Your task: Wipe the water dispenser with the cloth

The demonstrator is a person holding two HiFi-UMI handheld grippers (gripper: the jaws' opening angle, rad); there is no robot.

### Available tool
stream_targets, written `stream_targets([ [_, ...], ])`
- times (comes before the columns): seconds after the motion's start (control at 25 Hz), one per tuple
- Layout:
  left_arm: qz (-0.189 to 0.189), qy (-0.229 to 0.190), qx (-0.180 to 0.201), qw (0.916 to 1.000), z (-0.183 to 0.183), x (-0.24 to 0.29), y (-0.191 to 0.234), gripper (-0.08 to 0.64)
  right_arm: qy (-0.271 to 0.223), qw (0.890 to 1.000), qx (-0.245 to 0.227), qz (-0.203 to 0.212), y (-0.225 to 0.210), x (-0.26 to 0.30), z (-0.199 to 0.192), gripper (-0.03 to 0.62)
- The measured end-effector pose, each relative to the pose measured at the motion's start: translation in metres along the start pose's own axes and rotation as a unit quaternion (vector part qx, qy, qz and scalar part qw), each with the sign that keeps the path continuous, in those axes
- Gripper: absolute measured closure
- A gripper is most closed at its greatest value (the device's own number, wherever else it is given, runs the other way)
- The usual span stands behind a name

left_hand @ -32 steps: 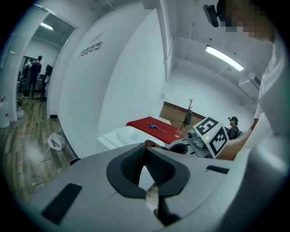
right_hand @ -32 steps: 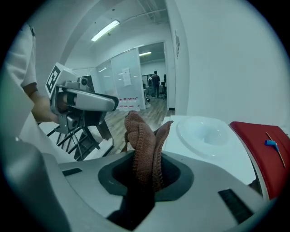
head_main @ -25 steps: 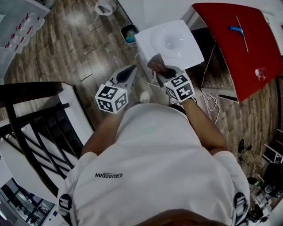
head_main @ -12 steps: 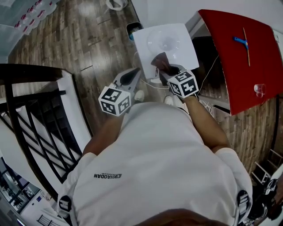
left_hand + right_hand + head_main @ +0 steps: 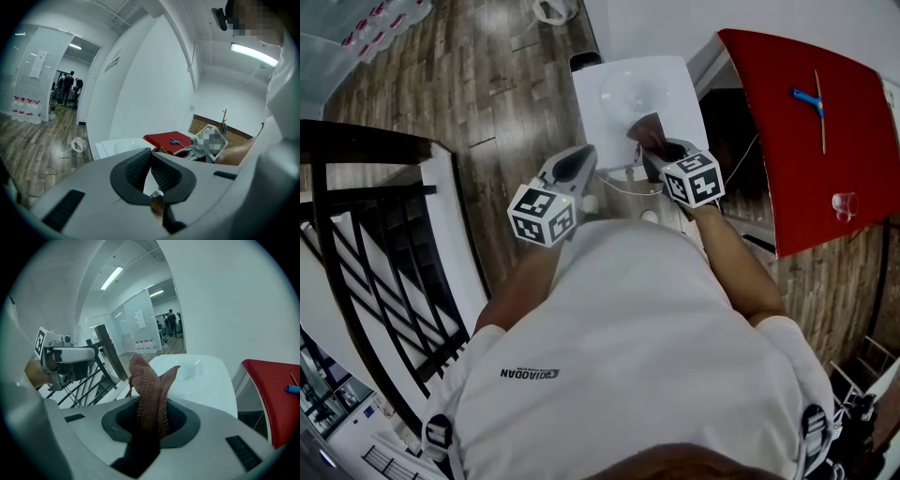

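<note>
The white water dispenser (image 5: 636, 94) stands against the wall, its top with a round recess seen from above. My right gripper (image 5: 656, 148) is shut on a brown cloth (image 5: 649, 129) that sticks up past the jaws, over the front edge of the dispenser top. In the right gripper view the cloth (image 5: 149, 390) rises folded between the jaws, with the dispenser (image 5: 199, 376) just behind it. My left gripper (image 5: 579, 157) hangs left of the dispenser's front, shut with nothing in it. Its dark pads (image 5: 161, 173) meet at the tip, and the dispenser (image 5: 117, 146) lies beyond.
A red table (image 5: 806, 141) with a blue pen (image 5: 806, 98) and a glass (image 5: 842, 202) stands right of the dispenser. A black stair railing (image 5: 366, 234) runs along the left. A white cable (image 5: 619, 184) hangs below the dispenser front. A white bag (image 5: 551, 11) lies on the wooden floor.
The person has stepped closer, so the dispenser sits nearer the grippers. The right gripper with the cloth has moved forward to the dispenser's front edge; the left has barely moved.
</note>
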State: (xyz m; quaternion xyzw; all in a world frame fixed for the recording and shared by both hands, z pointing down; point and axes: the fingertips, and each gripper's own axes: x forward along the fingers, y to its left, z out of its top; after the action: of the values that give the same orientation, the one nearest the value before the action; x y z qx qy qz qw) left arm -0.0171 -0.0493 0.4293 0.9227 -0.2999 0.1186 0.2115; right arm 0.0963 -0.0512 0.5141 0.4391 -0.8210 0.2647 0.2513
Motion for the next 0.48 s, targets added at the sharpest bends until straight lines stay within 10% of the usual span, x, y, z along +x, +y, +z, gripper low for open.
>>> stream_targets([
  [0.48, 0.024, -0.004, -0.002, 0.9997, -0.003, 0.007, -0.024, 0.563, 0.0, 1.0, 0.014, -0.019, -0.045, -0.026, -0.02, 0.506],
])
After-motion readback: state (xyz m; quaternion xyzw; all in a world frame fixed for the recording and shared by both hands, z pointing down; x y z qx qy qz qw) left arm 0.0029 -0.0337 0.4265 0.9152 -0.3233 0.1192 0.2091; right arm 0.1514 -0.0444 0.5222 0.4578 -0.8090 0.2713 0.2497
